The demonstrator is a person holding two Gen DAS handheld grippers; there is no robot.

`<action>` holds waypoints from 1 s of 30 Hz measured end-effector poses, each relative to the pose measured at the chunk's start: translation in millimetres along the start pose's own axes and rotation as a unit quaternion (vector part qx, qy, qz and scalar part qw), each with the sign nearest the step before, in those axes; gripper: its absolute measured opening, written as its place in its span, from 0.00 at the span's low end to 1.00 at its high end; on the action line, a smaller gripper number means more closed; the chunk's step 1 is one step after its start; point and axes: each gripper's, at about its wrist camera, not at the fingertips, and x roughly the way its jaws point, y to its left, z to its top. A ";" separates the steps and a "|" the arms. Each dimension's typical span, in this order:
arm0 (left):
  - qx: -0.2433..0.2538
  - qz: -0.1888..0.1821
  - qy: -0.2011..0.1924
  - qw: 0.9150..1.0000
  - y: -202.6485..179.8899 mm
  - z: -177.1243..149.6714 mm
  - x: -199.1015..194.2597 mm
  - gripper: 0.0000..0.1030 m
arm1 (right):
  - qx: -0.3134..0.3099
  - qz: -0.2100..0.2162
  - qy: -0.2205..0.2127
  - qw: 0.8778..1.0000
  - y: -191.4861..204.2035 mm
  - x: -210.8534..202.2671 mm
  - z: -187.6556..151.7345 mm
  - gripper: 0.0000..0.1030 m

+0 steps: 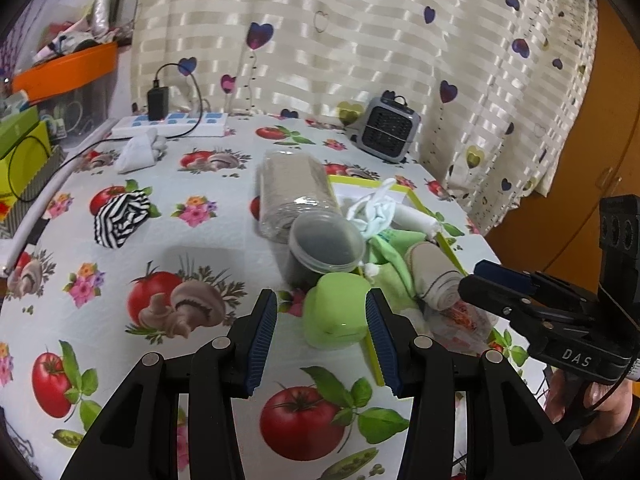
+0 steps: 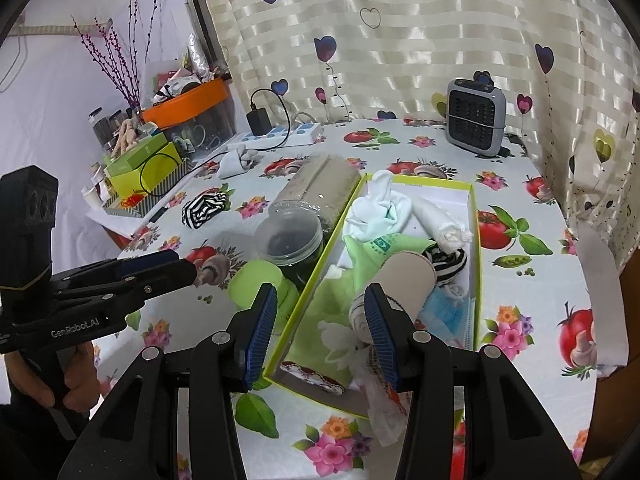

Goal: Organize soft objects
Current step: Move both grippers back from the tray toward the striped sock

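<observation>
Both grippers are hovering open over the table (image 1: 168, 248), by the box (image 2: 475, 216) of soft things.

My right gripper (image 2: 322, 334) is gaping empty above the box's near end, its right finger against a beige roll (image 2: 404, 276). My left gripper (image 1: 322, 338) is standing open too, with the green lid (image 1: 334, 312) lying just beyond its tips and a striped cloth (image 1: 120, 218) well off left.

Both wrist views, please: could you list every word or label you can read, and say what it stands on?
"DAS": on the right gripper body, seen from the left wrist.
"GenRobot.AI": on the left gripper body, seen from the right wrist.
Green cloth in the box: printed mark, too blurred to read.
</observation>
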 end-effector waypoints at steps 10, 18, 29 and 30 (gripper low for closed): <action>-0.017 0.020 0.001 1.000 16.4 -3.5 -2.5 0.44 | 0.001 0.027 -0.016 1.000 5.6 -0.3 2.5 0.53; -0.026 0.038 -0.009 0.999 28.0 -6.8 -11.4 0.44 | -0.004 0.056 -0.012 0.998 16.5 1.7 4.7 0.57; -0.047 0.056 0.001 0.997 73.7 1.1 -4.9 0.44 | -0.038 0.065 0.013 0.997 40.9 19.9 22.8 0.58; -0.046 0.059 0.004 0.997 77.2 2.4 -3.2 0.44 | -0.043 0.065 0.013 0.997 44.5 21.4 26.1 0.58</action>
